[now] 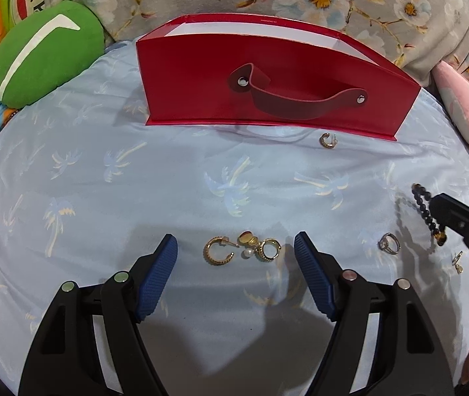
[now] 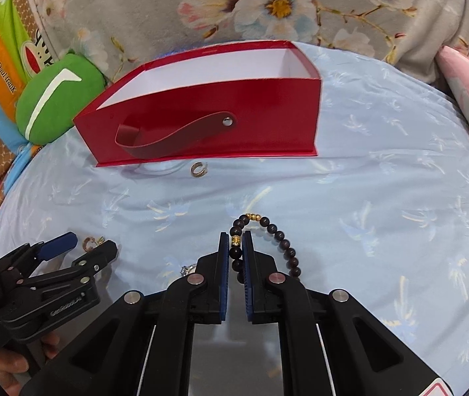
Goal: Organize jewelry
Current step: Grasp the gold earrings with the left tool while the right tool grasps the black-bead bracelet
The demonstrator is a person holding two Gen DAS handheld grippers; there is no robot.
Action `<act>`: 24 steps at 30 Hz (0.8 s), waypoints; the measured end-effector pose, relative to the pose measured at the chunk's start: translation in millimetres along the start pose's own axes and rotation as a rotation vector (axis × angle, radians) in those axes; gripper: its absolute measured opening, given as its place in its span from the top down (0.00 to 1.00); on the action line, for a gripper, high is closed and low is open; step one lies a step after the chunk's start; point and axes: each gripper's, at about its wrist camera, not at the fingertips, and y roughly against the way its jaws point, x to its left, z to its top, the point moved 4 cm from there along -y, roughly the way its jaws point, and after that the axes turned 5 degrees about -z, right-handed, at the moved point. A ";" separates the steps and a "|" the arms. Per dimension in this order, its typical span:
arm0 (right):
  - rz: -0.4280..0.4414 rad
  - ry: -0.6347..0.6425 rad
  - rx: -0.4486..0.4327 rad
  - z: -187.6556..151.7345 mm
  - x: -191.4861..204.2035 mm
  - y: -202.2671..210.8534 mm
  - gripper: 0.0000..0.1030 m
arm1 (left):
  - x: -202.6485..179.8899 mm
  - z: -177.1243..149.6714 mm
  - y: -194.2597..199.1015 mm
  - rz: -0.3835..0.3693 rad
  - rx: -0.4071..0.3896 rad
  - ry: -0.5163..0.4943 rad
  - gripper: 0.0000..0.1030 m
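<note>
Pale blue bedsheet (image 1: 102, 198) printed with palm trees, spread over a bed, backed by a grey floral blanket (image 2: 155, 6); green cushion (image 1: 43, 52) at the far left, pink pillow (image 1: 465, 115) at the far right. Red box (image 1: 267, 89), open-topped with a white lining and a strap handle (image 1: 300, 95) on its front wall, stands at the far side of the sheet. One gold hoop earring (image 1: 326, 140) lies just before the box. Left gripper (image 1: 236, 250), jaws spread wide, hangs over a small cluster lying on the sheet between its fingers: a larger gold hoop earring (image 1: 218, 254), a pearl drop earring (image 1: 249, 244), a gold ring (image 1: 269, 249). Silver ring (image 1: 389, 242) lies to their right, a small earring (image 1: 457, 260) further right. Right gripper (image 2: 236, 247), jaws pressed onto a dark bead bracelet (image 2: 280, 234) with gold spacers, its loop trailing out to the right.
</note>
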 end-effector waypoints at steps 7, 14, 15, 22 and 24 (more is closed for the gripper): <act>-0.015 -0.037 -0.006 -6.7 -19.9 15.3 0.93 | -7.5 1.2 0.2 0.007 -0.019 -0.033 0.66; -0.019 -0.046 -0.018 -12.8 -26.4 29.9 0.93 | -7.1 0.5 6.6 -0.090 -0.014 0.004 0.84; -0.019 -0.045 -0.021 -13.3 -26.5 32.1 0.93 | -7.0 -0.1 9.9 -0.092 -0.019 0.003 0.84; -0.002 -0.053 -0.042 -13.0 -24.8 44.4 0.93 | 3.5 5.8 42.5 -0.098 -0.080 0.018 0.84; 0.000 -0.052 -0.054 -9.4 -23.4 48.1 0.93 | 8.0 11.2 50.0 -0.092 -0.096 0.028 0.84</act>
